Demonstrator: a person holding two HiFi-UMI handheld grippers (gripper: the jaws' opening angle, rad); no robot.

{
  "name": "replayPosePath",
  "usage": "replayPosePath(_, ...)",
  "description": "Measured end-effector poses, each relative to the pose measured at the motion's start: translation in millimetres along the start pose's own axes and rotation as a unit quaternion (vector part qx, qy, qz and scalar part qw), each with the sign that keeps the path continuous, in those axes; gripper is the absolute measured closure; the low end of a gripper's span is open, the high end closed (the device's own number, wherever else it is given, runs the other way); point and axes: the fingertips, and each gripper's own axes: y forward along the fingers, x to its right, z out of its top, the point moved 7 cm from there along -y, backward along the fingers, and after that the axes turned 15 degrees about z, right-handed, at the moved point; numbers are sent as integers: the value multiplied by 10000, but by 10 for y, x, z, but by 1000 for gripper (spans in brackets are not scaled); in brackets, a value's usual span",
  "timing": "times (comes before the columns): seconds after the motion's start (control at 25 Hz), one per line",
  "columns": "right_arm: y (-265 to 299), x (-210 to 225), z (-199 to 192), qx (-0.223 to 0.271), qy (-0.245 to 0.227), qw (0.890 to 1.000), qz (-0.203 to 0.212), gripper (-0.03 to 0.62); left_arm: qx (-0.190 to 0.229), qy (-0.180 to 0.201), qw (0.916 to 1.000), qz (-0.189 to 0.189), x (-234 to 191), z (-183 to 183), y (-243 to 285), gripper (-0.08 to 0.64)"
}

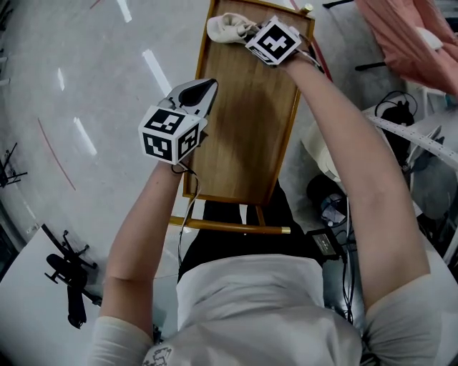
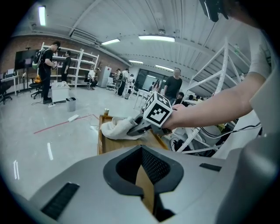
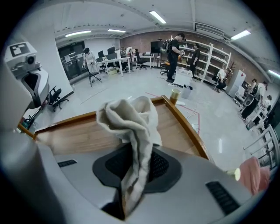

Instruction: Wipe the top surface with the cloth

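The wooden top is a long brown board with a raised rim. A crumpled off-white cloth lies at its far end, and my right gripper is shut on it. In the right gripper view the cloth bunches up out of the right gripper over the wood. My left gripper hovers over the board's left rim, nearer to me, shut with nothing in it. The left gripper view looks past the left gripper to the cloth and the right gripper's marker cube.
A small brass-coloured cylinder stands at the board's far right corner. Cables and dark gear crowd the floor to the right, by a white frame. A black stand is at lower left. People and shelves stand far off.
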Motion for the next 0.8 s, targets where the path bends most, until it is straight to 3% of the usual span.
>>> replayPosePath(0.28, 42, -629, -297, 80, 117, 9984, 543, 511, -59, 142, 9999, -78, 229, -76, -65, 552)
replayPosePath(0.6, 19, -1346, -594, -15, -21, 9990, 439, 511, -132, 234, 9995, -183, 443, -158, -233, 552)
replayPosePath(0.8, 77, -1980, -784, -28, 122, 9980, 619, 511, -143, 187, 9995, -233, 458, -217, -453, 552)
